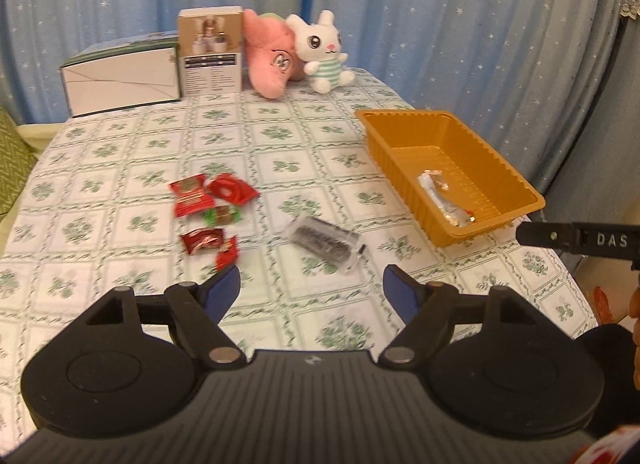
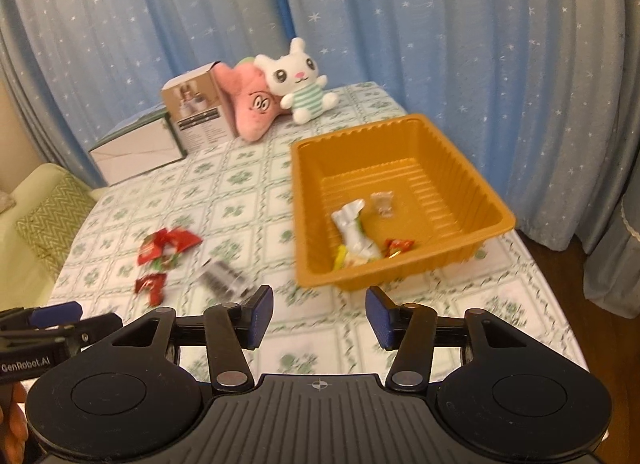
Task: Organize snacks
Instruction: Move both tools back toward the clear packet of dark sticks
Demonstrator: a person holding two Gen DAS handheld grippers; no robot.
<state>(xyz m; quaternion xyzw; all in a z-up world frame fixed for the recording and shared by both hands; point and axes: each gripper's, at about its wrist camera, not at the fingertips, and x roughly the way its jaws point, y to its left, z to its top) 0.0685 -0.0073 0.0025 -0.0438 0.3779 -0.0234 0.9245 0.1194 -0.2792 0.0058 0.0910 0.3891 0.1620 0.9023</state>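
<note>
My left gripper (image 1: 312,284) and right gripper (image 2: 320,310) are black, ribbed, blue-padded, silver-riveted; white lettering reads "DAS" and, I think, "GenRobot.AI".

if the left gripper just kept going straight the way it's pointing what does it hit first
Most likely the clear packet of dark biscuits, which lies just beyond the open left gripper, roughly on its centre line. Nothing else sits between them on the tablecloth. Depth is unclear in this fisheye view.

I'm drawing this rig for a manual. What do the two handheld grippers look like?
Both match: the left gripper and right gripper have matte black bodies with a ribbed centre, two round discs, black linkage arms with silver pivot pins, and blue textured pads. White lettering shows on their sides, "DAS" on the right one, "GenRobot.AI" on the left. No cables or sleeves show.
</note>
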